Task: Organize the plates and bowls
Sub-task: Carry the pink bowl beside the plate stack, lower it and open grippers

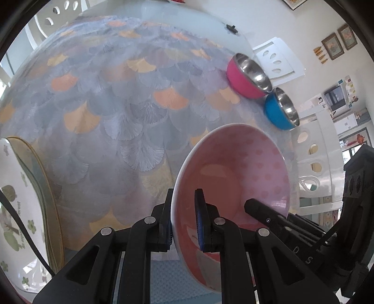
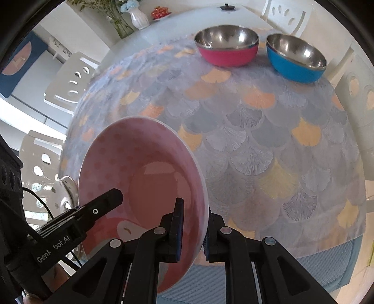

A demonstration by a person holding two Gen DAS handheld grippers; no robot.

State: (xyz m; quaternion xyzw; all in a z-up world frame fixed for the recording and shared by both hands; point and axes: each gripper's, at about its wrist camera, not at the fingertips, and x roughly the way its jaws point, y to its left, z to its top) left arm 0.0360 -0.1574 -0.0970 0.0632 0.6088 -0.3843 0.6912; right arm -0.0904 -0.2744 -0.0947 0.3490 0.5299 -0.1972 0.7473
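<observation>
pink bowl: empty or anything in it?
Empty. The pink bowl shows a bare dotted interior in both wrist views, its rim clamped by left tongs and right tongs.

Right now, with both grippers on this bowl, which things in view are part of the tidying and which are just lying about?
Part of the job:
- pink dotted bowl, gripped at its rim by the left gripper and the right gripper
- pink steel bowl
- blue steel bowl
- leaf-print plate at the left edge

Just lying about:
- white vase with flowers
- small black object on the table
</observation>
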